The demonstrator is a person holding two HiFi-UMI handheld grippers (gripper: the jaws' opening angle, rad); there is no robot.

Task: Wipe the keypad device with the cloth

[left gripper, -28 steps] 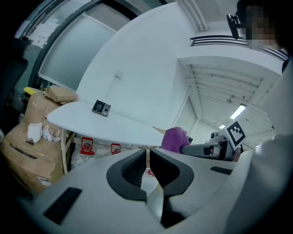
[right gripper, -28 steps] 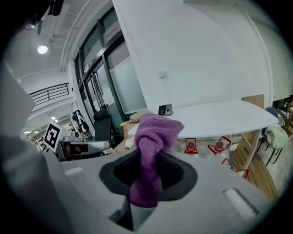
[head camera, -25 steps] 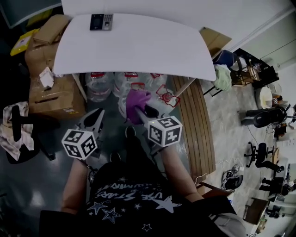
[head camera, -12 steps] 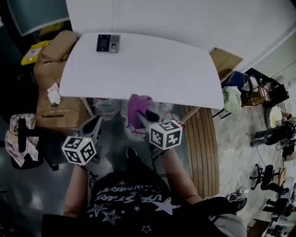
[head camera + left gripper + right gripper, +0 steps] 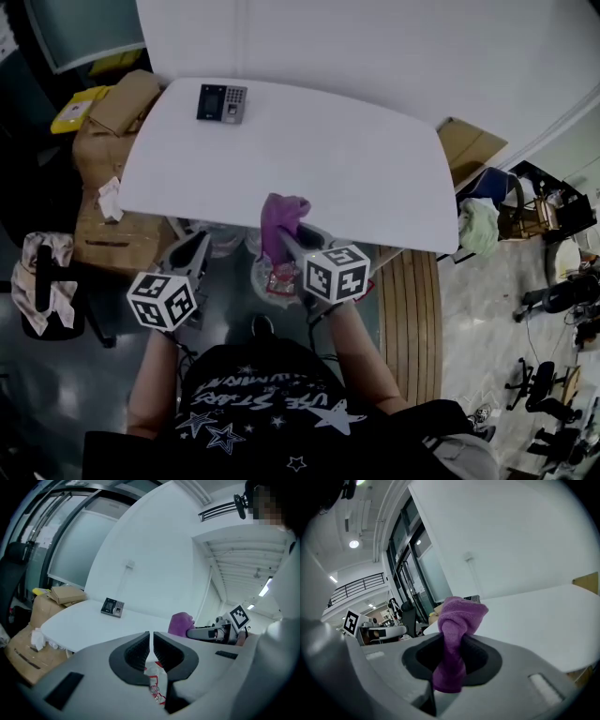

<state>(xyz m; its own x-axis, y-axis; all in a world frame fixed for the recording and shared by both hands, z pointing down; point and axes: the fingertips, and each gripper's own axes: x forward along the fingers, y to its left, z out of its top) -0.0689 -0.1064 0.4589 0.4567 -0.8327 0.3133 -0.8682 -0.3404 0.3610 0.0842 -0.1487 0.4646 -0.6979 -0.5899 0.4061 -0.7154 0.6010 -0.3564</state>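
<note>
The left gripper [image 5: 195, 246] is low, in front of the table's near edge. Its two fingers are almost touching, with only a thin crack between them, and they hold nothing. The right gripper [image 5: 284, 236] is beside it. Its fingers squeeze a purple cloth [image 5: 282, 214], which sticks up in a bunch at the edge of the white table [image 5: 319, 159]. The keypad device [image 5: 221, 103] lies far off, near the table's far left corner. Brown boxes [image 5: 120, 101] sit by that side.

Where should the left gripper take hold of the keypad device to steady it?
Likely the dark screen end of the keypad device, pinched across its near and far long edges from above: it lies flat on the table, narrower that way.
</note>
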